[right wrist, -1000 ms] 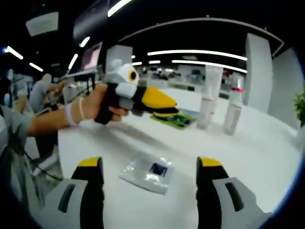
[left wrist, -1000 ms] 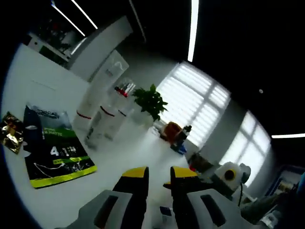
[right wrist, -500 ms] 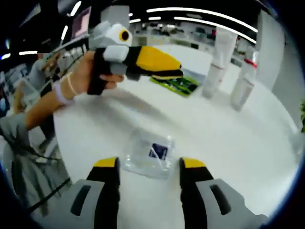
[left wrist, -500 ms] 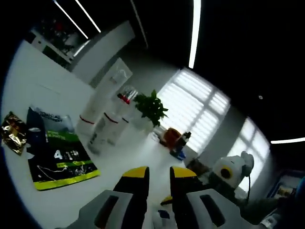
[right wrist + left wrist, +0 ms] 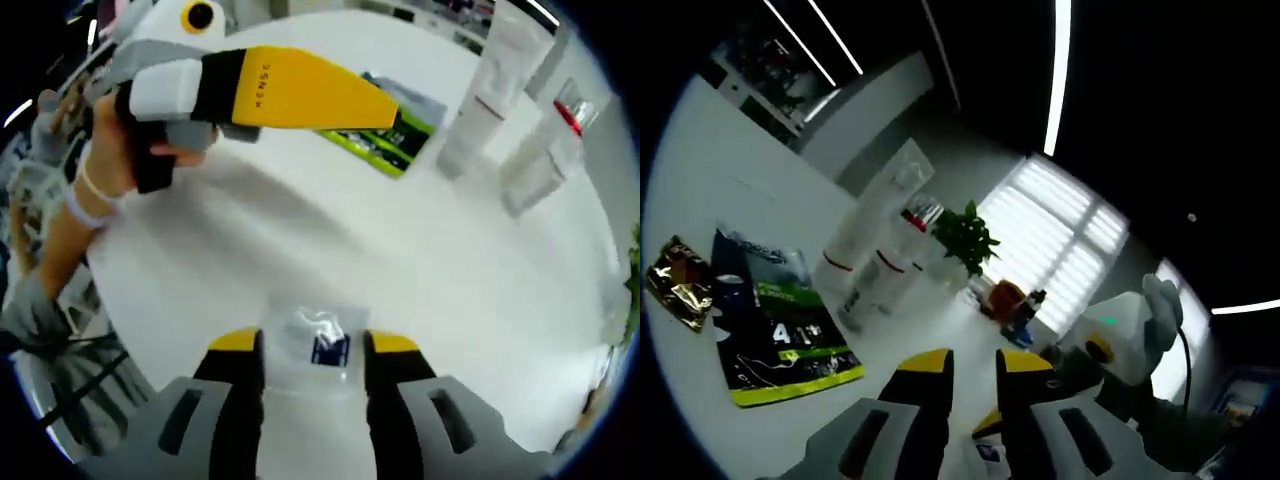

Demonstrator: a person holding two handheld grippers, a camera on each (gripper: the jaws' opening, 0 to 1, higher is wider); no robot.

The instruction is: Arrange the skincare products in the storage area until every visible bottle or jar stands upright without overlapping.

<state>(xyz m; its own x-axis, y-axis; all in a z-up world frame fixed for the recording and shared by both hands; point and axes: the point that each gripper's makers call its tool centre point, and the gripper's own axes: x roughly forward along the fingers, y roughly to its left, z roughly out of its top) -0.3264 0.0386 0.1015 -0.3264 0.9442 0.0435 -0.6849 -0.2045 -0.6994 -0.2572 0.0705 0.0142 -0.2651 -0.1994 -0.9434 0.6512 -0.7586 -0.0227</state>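
A small clear sachet with a blue label point(image 5: 322, 345) lies flat on the white table point(image 5: 330, 240). My right gripper point(image 5: 314, 345) is low over it, partly closed, one jaw on each side of the sachet. A tall white tube point(image 5: 495, 85) point(image 5: 875, 215) stands on its cap at the far side. Beside it stand clear bottles with red-banded caps point(image 5: 545, 150) point(image 5: 895, 265). My left gripper point(image 5: 975, 365) point(image 5: 385, 108) hovers above the table with its yellow jaws together and nothing between them.
A black and green pouch point(image 5: 775, 320) point(image 5: 400, 125) lies flat near the tube. A gold foil sachet point(image 5: 680, 285) lies beside it. A potted plant point(image 5: 965, 235) stands behind the bottles. A person's hand point(image 5: 120, 150) holds the left gripper.
My right gripper has dropped toward the clear sachet and its jaws have narrowed around it. The left gripper stayed shut and hovering above the table.
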